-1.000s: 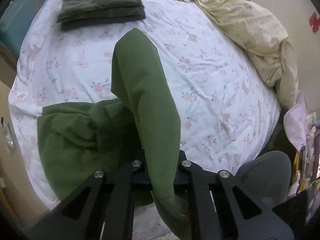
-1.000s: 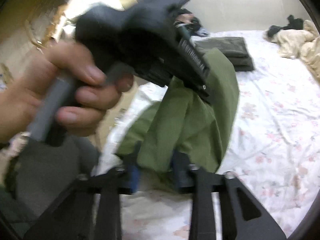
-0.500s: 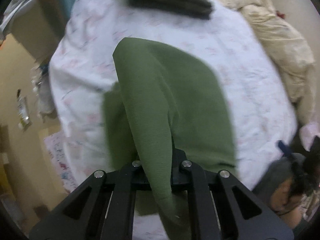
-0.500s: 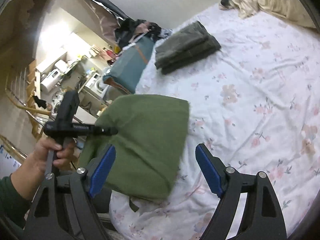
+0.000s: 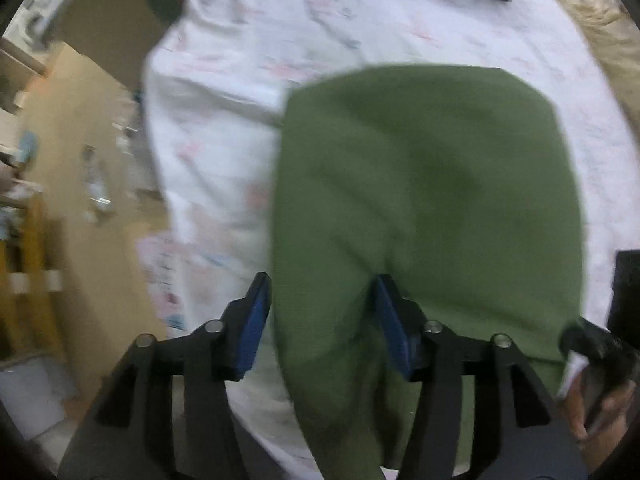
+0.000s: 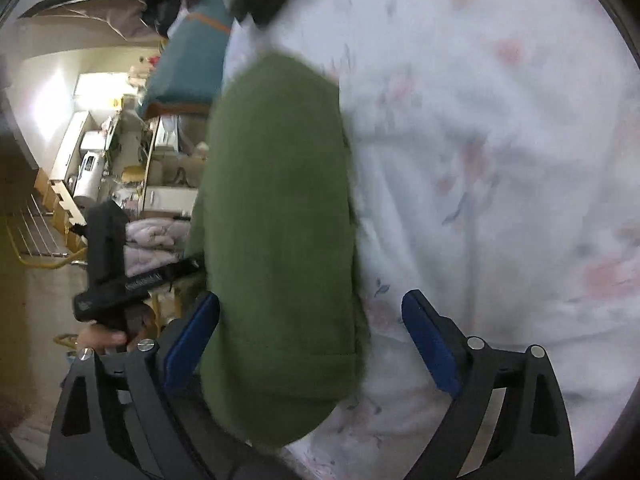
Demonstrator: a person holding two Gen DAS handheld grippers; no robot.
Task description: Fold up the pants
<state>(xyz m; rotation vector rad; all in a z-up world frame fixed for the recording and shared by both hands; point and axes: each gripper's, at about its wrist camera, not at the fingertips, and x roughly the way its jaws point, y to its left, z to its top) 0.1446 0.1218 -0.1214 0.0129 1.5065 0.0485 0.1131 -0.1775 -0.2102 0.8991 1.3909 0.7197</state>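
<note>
Opening tongs [image 5: 320, 320], green pants [image 5: 432, 200] released

The left wrist camera is sitting just behind the left gripper [image 5: 320, 320], looking steeply down along its jaws at the near edge of the bed [image 5: 224, 128], very close; the right wrist camera is riding behind the right gripper [image 6: 312, 344], facing across the same bed [image 6: 500, 140] at a shallower downward slant, also close; both views are sharing the green pants [image 5: 432, 200] [image 6: 280, 220] and the floral sheet, and each is catching the other hand-held gripper at its margin.
</note>
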